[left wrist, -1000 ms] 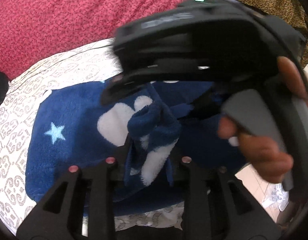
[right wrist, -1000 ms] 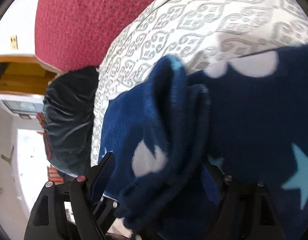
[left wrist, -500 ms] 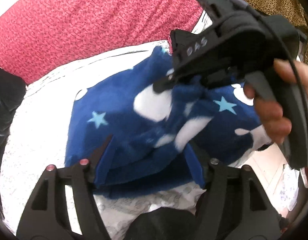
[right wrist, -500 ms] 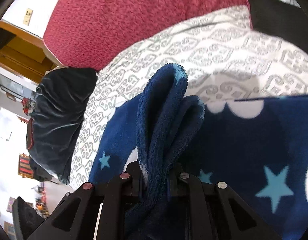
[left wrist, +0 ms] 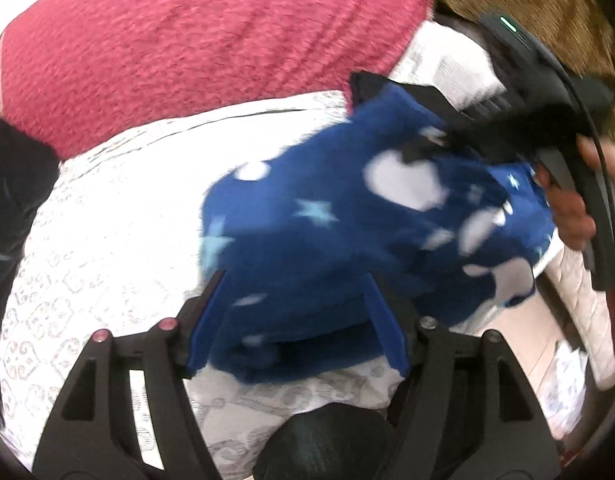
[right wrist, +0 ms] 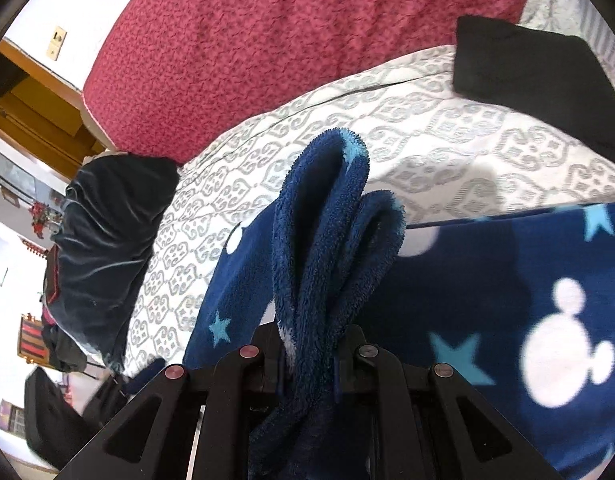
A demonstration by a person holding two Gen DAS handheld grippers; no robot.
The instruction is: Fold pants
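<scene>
Two layers of the blue fleece pants point(right wrist: 319, 240) are pinched in the right tool point(right wrist: 307, 356), whose fingers are closed tight on the bunched edge; the rest of the garment is spread on the patterned bed cover point(right wrist: 447, 136) to the right of that grip. In the left wrist view the pants point(left wrist: 347, 240) lie bunched near the middle of the bed, and the left tool point(left wrist: 299, 320) is seen with its fingers wide apart and fabric lying between them, so nothing is held there; the right tool point(left wrist: 507, 136) is seen at the far right of the garment, though motion blur hides its grip. The step in hand is judged to be carrying the pinched edge across to make a fold; it would be done well if both layers were kept together in the grip, the edge lifted only enough to clear the fleece below, and laid level with the opposite edge; the free side could be steadied by the left tool, since plush fabric is likely to drag and bunch.
</scene>
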